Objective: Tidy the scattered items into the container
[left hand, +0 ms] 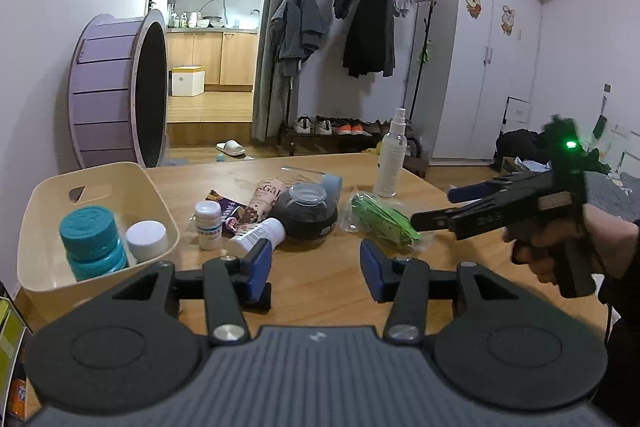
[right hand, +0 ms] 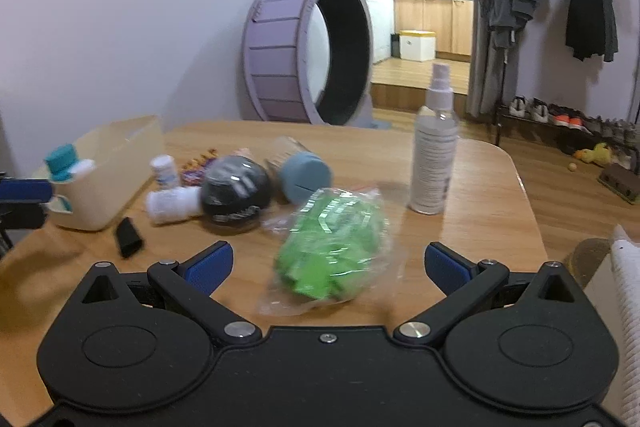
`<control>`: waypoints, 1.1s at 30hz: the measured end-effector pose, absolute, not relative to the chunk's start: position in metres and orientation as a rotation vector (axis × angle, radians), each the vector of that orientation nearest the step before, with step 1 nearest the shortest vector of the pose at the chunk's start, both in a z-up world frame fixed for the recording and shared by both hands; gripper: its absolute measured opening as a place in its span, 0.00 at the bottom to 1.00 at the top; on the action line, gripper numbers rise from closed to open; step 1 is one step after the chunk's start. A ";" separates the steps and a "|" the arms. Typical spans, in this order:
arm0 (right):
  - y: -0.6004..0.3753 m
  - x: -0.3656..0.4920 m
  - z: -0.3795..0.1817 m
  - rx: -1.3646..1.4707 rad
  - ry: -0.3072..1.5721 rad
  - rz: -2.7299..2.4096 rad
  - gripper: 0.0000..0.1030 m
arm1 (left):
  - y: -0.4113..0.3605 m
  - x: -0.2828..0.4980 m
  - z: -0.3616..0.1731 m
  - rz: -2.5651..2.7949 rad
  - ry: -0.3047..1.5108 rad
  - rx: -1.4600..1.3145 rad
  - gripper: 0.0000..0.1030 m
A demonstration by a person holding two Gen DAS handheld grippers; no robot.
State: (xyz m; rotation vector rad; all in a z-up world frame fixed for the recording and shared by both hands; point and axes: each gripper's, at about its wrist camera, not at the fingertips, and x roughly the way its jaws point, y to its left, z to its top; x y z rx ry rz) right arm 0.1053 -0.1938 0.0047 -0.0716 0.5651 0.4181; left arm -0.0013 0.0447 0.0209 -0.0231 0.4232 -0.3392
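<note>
Cream basket (left hand: 48, 195) already holds two jars; beside it our left gripper (left hand: 316, 263) stands released and empty, right gripper (right hand: 328, 267) released over the green bag (right hand: 332, 243).

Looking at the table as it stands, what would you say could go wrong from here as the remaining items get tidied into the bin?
1. The right gripper hangs open over the green-filled plastic bag; the slippery film could slide out of a pinch.
2. The spray bottle stands tall and upright close beside that bag, so a sideways sweep might topple it.
3. The black jar and white bottle lie touching in the cluster; lifting one may roll the other.
</note>
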 end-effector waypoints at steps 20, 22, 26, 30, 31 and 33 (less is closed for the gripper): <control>-0.177 0.140 -0.024 -0.092 0.635 0.483 0.43 | 0.044 -0.002 0.019 -0.322 0.425 -0.022 0.47; -0.182 0.135 -0.020 -0.067 0.641 0.512 0.35 | 0.043 -0.002 0.019 -0.322 0.425 -0.021 0.47; -0.191 0.118 -0.014 -0.037 0.663 0.603 0.31 | 0.040 -0.001 0.019 -0.335 0.433 -0.014 0.47; -0.193 0.091 -0.007 -0.055 0.655 0.743 0.30 | 0.035 0.001 0.016 -0.361 0.455 -0.011 0.48; -0.191 0.084 -0.005 -0.066 0.648 0.780 0.30 | 0.033 0.002 0.015 -0.372 0.464 -0.005 0.48; -0.184 0.069 -0.004 -0.093 0.631 0.857 0.30 | 0.027 0.002 0.012 -0.389 0.478 0.010 0.49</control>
